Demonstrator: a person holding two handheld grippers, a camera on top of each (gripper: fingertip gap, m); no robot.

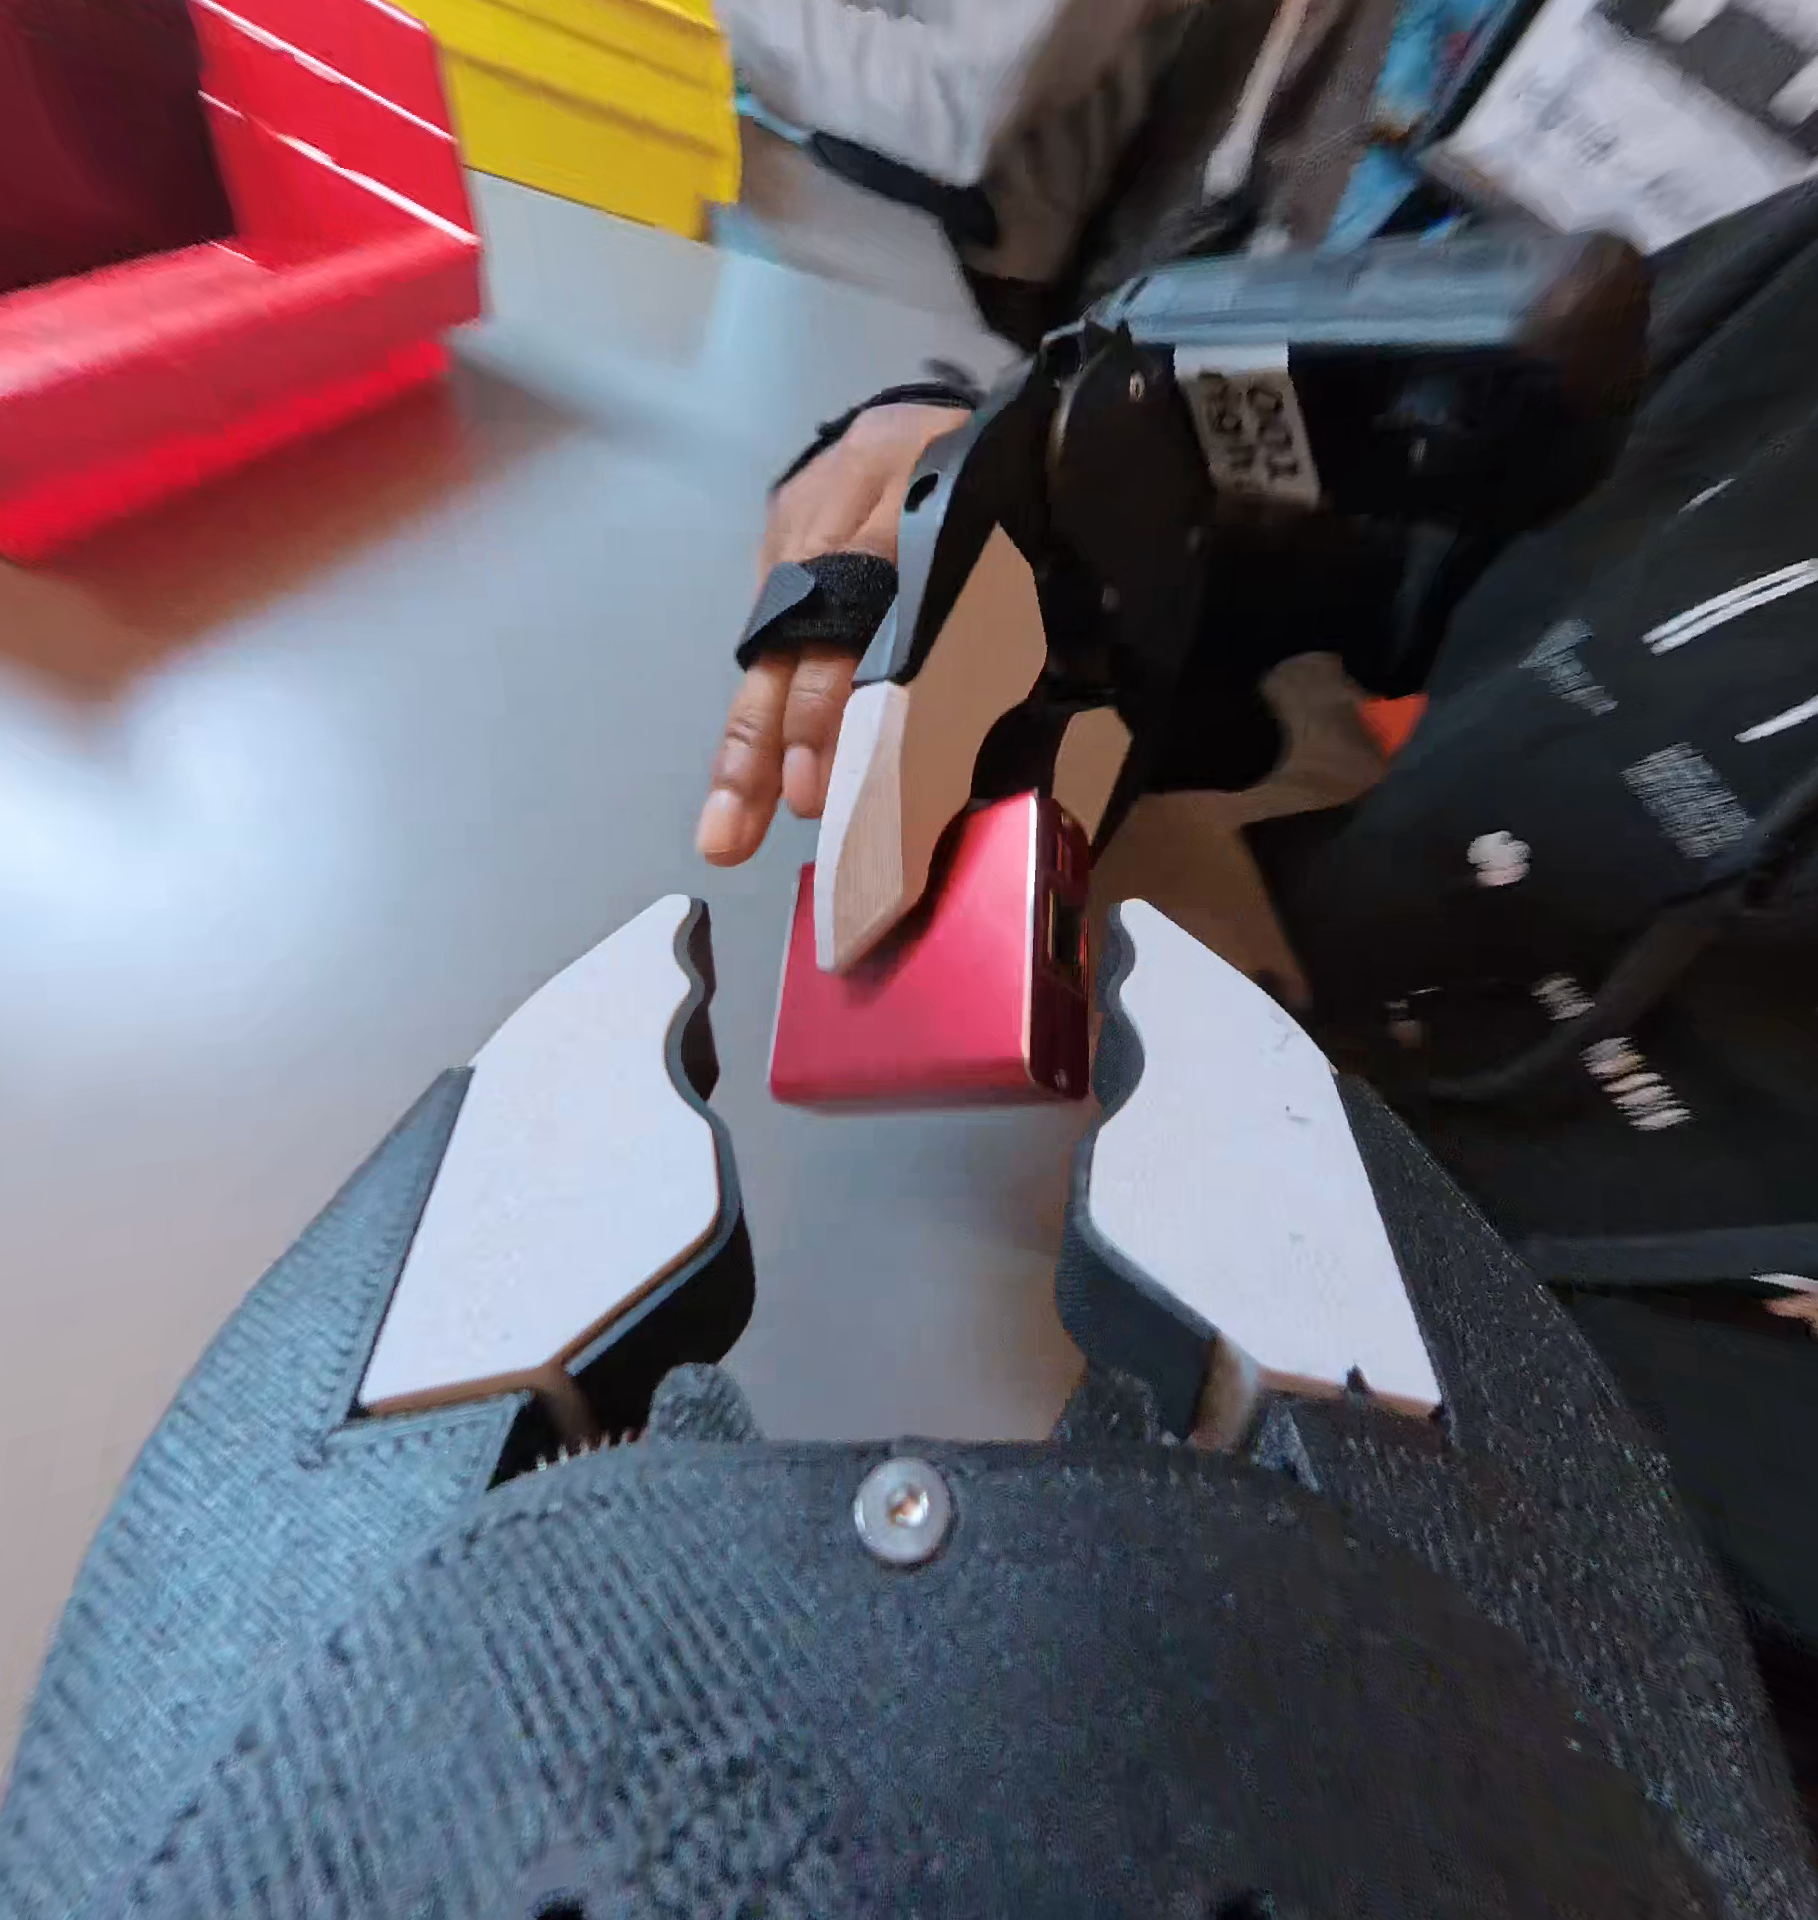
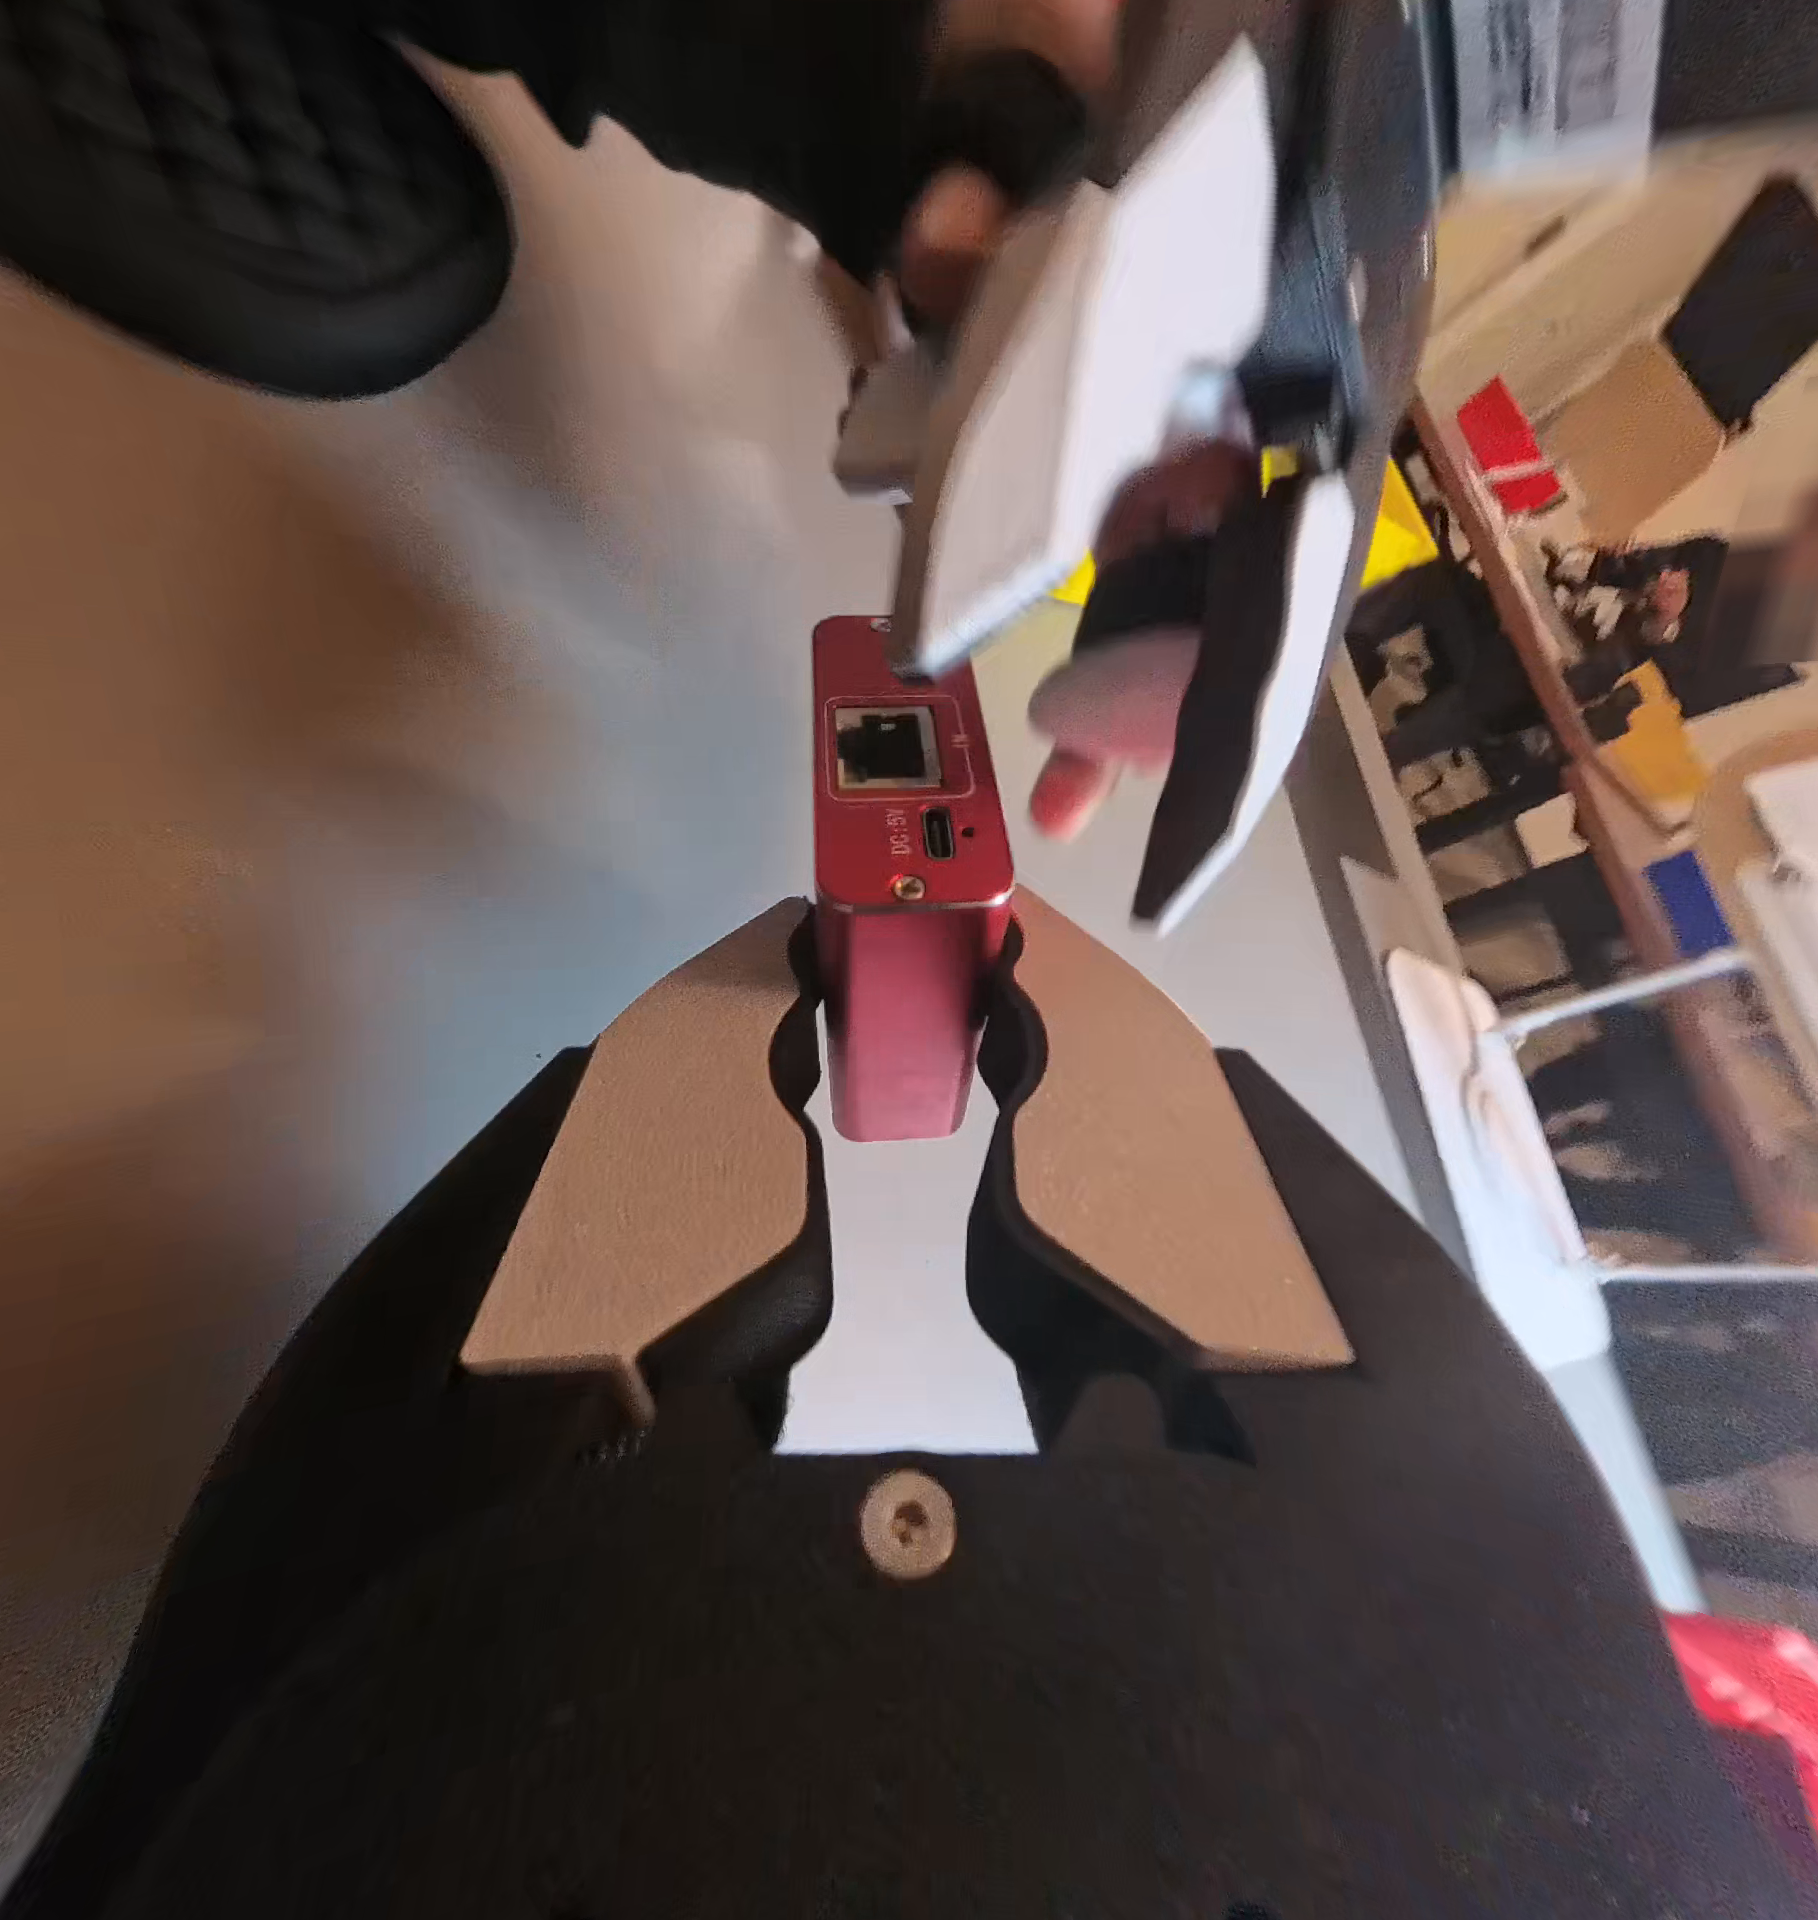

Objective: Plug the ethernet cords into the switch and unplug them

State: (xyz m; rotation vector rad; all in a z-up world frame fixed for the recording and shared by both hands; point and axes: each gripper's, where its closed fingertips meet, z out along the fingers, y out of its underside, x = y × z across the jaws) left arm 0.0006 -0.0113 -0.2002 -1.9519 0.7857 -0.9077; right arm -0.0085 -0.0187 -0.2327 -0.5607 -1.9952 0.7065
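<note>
Right gripper (image 2: 910,997), black body with tan pads, is clamped on the small red metal switch box (image 2: 905,1023); the jaws pinch its two long sides near the port end. In the right wrist view the switch points away from the camera, and its end face shows an empty ethernet port with a smaller slot port nearer the jaws. The box is held above the pale grey table (image 2: 572,727); contact with the table cannot be told.

Left gripper (image 1: 900,997), textured black body with white pads, has jaws spread wide with nothing between them. Its tips sit just short of the switch (image 1: 915,997), one on each side of the box's near end, not touching as far as visible. In the right wrist view the left gripper (image 2: 1030,769) comes in from beyond the switch, tilted down, and one white finger's tip overlaps the box's far edge; touch is unclear, since the picture is blurred.

Beyond the switch in the left wrist view, the right hand (image 1: 811,665) grips the right gripper (image 1: 946,883) from above, two fingers extended downward through a black fabric strap (image 1: 817,608). A dark printed sleeve (image 1: 1611,831) is to the right of the switch. Farther back, left of the switch, a red plastic bin (image 1: 188,343) stands, with a yellow plastic bin (image 1: 593,104) behind it.
</note>
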